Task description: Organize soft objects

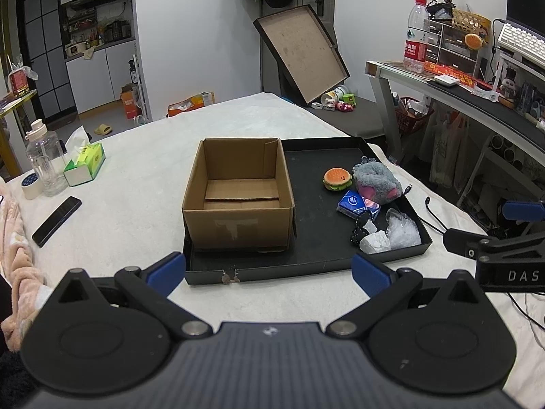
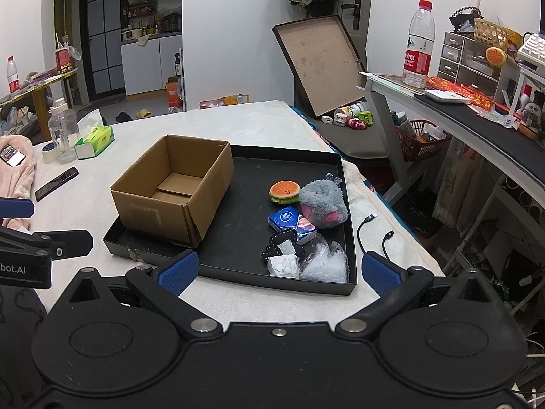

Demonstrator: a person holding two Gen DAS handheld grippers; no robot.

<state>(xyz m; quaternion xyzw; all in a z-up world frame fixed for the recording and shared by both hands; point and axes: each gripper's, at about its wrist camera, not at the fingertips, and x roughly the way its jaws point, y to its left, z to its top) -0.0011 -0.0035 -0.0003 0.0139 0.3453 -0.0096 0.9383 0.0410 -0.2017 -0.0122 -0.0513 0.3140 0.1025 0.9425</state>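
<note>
An empty cardboard box (image 1: 238, 194) (image 2: 173, 191) stands in the left half of a black tray (image 1: 306, 255) (image 2: 238, 238). On the tray's right side lie a burger toy (image 1: 337, 179) (image 2: 284, 191), a grey plush (image 1: 374, 179) (image 2: 323, 204), a blue tissue pack (image 1: 354, 203) (image 2: 289, 220), a black dotted cloth (image 1: 361, 226) (image 2: 282, 240), crumpled white paper (image 1: 374, 242) (image 2: 284, 265) and a clear plastic bag (image 1: 402, 228) (image 2: 325, 262). My left gripper (image 1: 269, 274) is open just short of the tray's near edge. My right gripper (image 2: 279, 271) is open too, near the tray's front right corner, holding nothing.
A phone (image 1: 56, 220) (image 2: 56, 179), a green tissue box (image 1: 85, 163) (image 2: 95, 141), a clear bottle (image 1: 44, 163) (image 2: 63, 131) and tape (image 1: 30, 184) lie left on the white cover. Cables (image 2: 374, 231) trail right of the tray. A desk (image 2: 460, 109) stands to the right.
</note>
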